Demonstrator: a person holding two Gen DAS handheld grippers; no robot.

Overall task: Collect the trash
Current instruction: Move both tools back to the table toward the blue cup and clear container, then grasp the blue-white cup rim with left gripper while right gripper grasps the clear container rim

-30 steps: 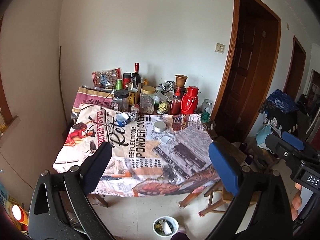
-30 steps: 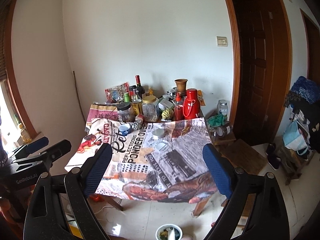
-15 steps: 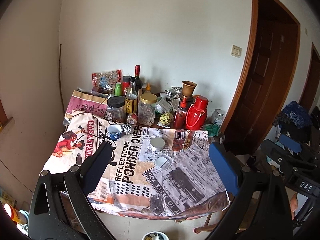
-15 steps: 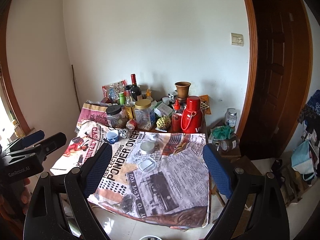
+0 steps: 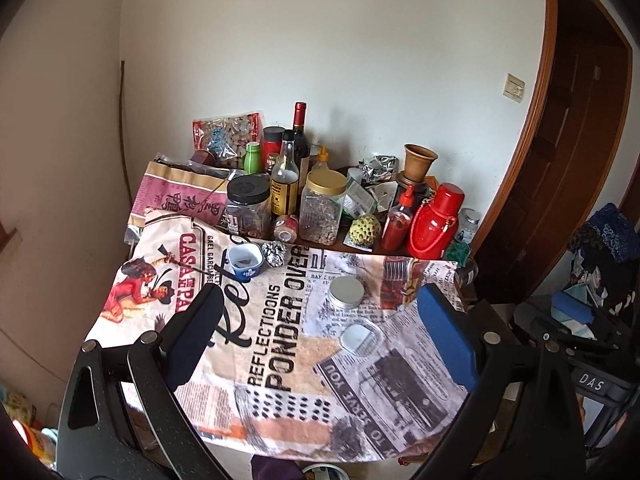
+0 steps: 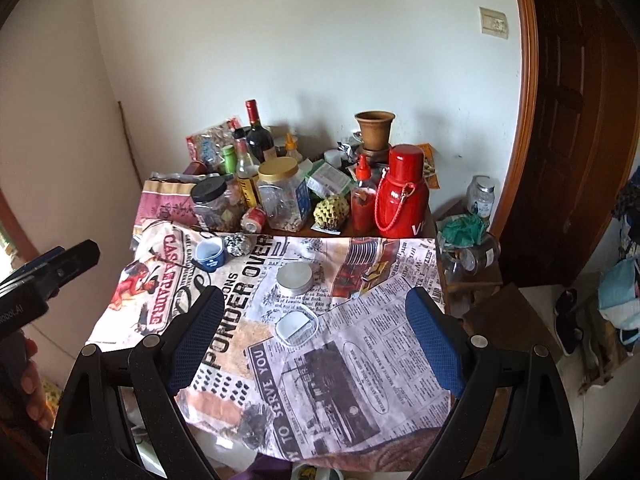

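A table under a newspaper-print cloth fills both wrist views. On the cloth lie a crumpled foil ball, a small blue cup, a round metal tin and a clear plastic lid. A tipped can rests among the jars. My left gripper hangs open above the table's front half and holds nothing. My right gripper is open too, and nothing is in it.
Jars, bottles, a red thermos and a clay pot crowd the table's back by the wall. A brown door and a low stool with jars stand to the right. A white bin's rim shows on the floor.
Both grippers have come closer to the table, which now looks larger in both views. The floor bin has slid to the bottom edge. The fingers stay spread as before.
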